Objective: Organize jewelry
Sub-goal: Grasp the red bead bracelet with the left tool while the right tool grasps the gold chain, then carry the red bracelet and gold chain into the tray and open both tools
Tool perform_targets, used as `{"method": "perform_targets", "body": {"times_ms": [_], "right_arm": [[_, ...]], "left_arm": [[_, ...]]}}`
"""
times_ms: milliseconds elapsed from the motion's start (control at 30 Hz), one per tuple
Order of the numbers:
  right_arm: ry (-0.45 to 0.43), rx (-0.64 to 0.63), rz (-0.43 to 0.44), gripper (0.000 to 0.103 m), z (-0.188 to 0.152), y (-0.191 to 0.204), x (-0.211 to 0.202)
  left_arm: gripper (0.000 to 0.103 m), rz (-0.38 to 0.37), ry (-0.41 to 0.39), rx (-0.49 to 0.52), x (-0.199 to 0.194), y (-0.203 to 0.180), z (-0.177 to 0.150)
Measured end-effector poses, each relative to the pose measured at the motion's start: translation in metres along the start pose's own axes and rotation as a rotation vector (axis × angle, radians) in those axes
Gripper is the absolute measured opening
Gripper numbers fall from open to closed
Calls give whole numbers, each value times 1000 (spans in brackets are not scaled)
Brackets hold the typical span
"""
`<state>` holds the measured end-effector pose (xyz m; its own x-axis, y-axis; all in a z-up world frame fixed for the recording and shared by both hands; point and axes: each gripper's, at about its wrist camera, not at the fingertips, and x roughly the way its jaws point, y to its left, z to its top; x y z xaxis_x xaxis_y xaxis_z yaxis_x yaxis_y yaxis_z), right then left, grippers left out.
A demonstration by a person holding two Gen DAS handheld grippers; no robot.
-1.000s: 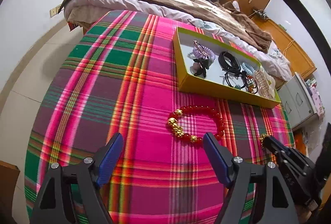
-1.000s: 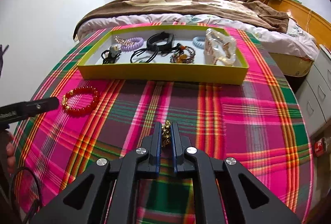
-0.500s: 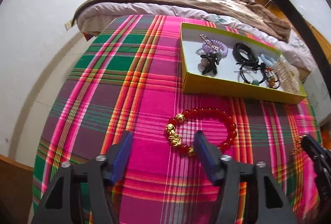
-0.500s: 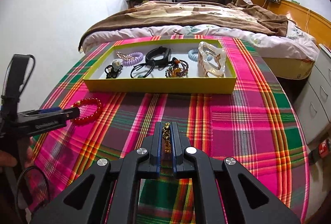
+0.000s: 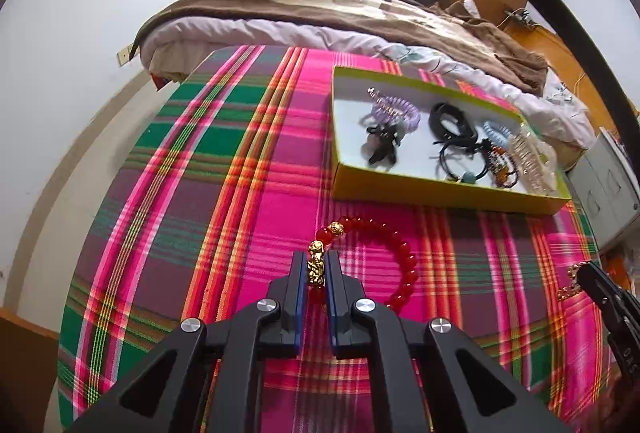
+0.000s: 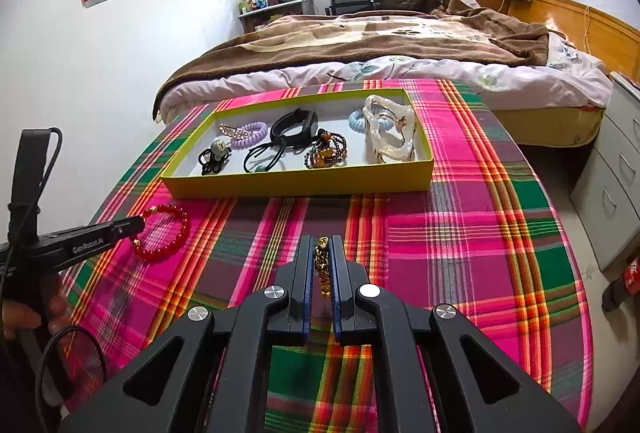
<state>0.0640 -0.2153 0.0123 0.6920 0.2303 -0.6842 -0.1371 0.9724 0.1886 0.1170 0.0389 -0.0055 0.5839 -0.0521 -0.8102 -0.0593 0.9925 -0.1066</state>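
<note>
A red bead bracelet (image 5: 394, 251) with gold charms lies on the plaid cloth, just in front of a yellow tray (image 5: 440, 189). My left gripper (image 5: 316, 267) is shut on its gold charm section. It also shows in the right wrist view (image 6: 168, 233), with the left gripper (image 6: 120, 229) at its near left edge. My right gripper (image 6: 323, 265) is shut on a gold chain (image 6: 322, 267) and holds it above the cloth, in front of the tray (image 6: 300, 185). The tray holds hair ties, a black band, beaded bracelets and a clear hair claw (image 6: 390, 135).
The round table carries a pink and green plaid cloth (image 6: 460, 233). A bed with a brown blanket (image 6: 380, 41) stands right behind it. White drawers (image 6: 612, 185) stand at the right. The white wall is close on the left.
My left gripper moved forward and shut on the red bracelet's gold charms; it was open before. My right gripper rose a little, still holding the gold chain.
</note>
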Motion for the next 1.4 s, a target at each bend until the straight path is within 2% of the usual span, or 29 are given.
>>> {"method": "perform_targets", "body": {"times_ms": [367, 833, 1000, 1133, 1233, 1400], "right_arm": [[-43, -3, 20, 7, 11, 2, -12], [-93, 3, 74, 7, 53, 2, -18], [-87, 16, 106, 7, 74, -2, -10], [-89, 20, 97, 7, 83, -4, -4], [-84, 21, 97, 7, 80, -4, 0], [-60, 23, 99, 7, 68, -5, 7]], "left_arm": [[9, -64, -71, 17, -29, -5, 17], [9, -152, -133, 55, -54, -23, 59], [8, -200, -161, 70, -59, -33, 78], [8, -218, -166, 93, -56, -43, 91], [9, -225, -156, 91, -49, -43, 93], [10, -197, -51, 98, -20, -34, 64]]}}
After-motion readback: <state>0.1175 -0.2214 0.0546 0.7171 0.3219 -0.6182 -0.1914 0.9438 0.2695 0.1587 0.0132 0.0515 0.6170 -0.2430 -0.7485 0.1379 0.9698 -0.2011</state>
